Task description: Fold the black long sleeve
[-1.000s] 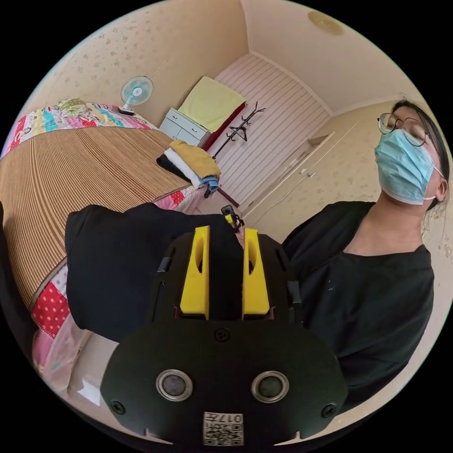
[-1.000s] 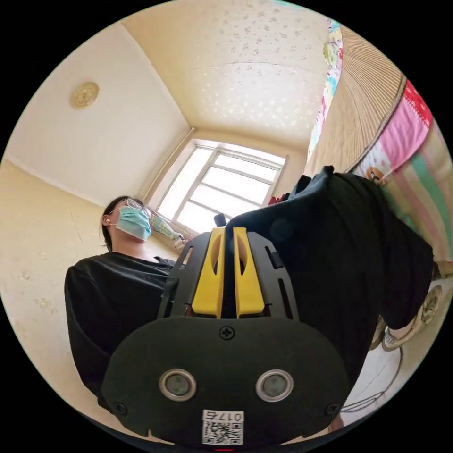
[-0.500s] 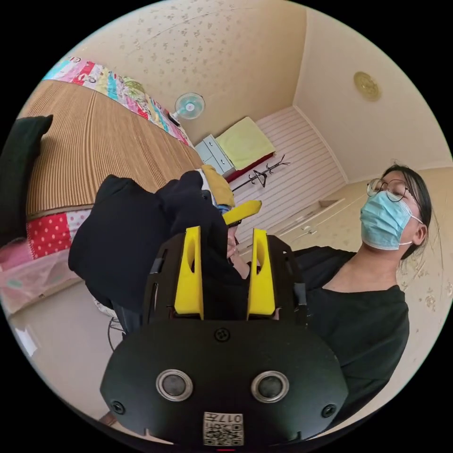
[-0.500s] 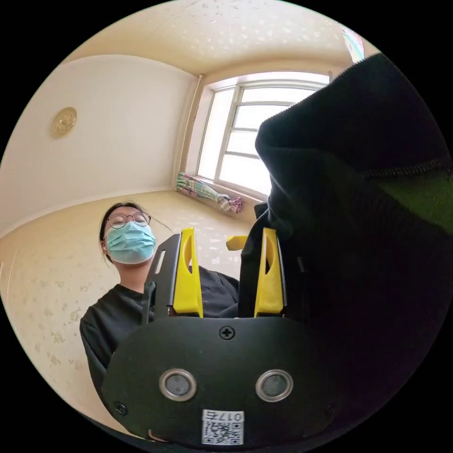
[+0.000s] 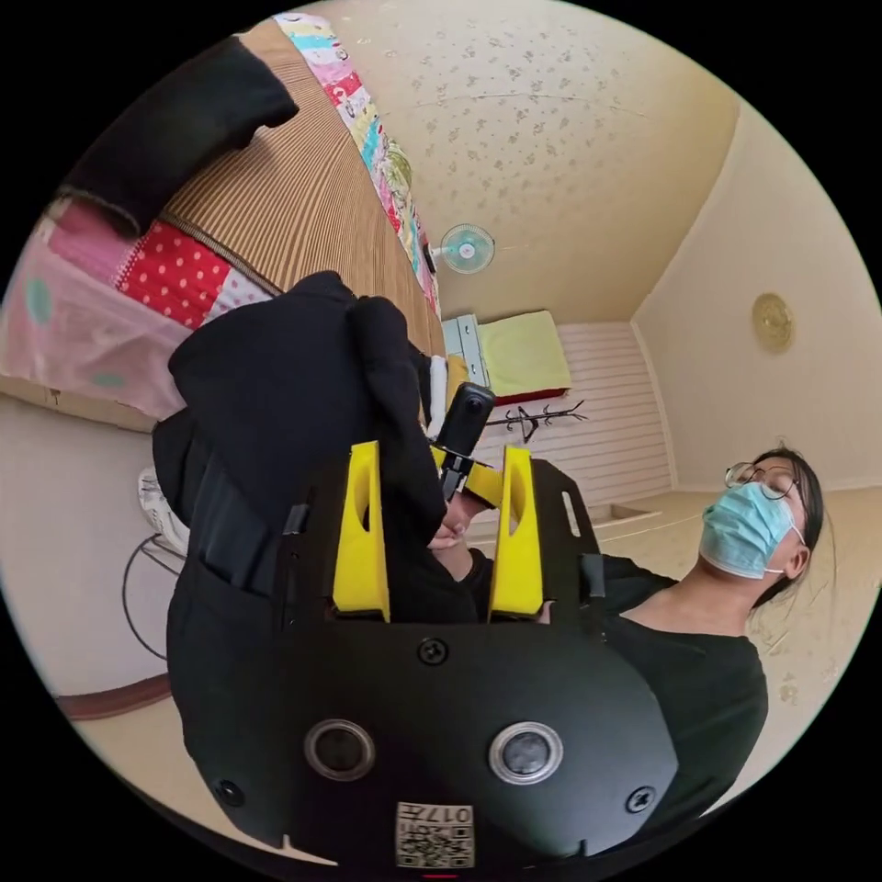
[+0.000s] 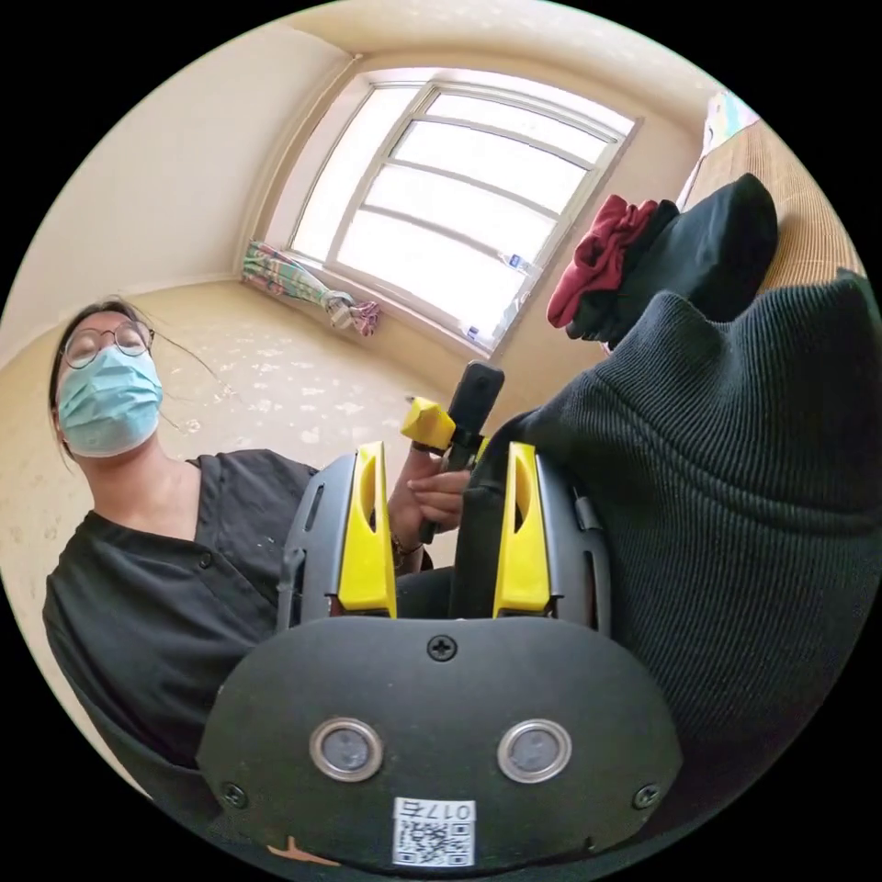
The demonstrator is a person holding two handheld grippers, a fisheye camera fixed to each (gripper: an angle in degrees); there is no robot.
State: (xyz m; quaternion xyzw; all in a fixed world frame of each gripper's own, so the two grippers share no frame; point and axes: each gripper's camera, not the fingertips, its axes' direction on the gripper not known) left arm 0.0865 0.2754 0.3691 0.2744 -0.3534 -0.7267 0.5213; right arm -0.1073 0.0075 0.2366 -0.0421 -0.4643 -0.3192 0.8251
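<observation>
The black long sleeve (image 5: 276,395) hangs bunched in the air beside the bed, and a fold of it drapes over one jaw of my left gripper (image 5: 441,452), whose yellow jaws stand wide apart, open. In the right gripper view the same ribbed black cloth (image 6: 735,459) lies against the outer jaw of my right gripper (image 6: 446,450), also open. Each gripper faces the other: the right gripper (image 5: 464,427) shows just beyond the left jaws, and the left gripper (image 6: 459,413), held in a hand (image 6: 432,496), shows beyond the right jaws.
A bed with a striped woven mat (image 5: 303,193) and patchwork quilt (image 5: 175,276) lies beside me; another black garment (image 5: 175,119) and a dark red one (image 6: 602,257) rest on it. A fan (image 5: 467,248), drawers (image 5: 464,344), a window (image 6: 478,211) and the person (image 5: 707,661) surround.
Both grippers went from shut on the black cloth to open. Both views have rolled and swung, and the grippers have come close together.
</observation>
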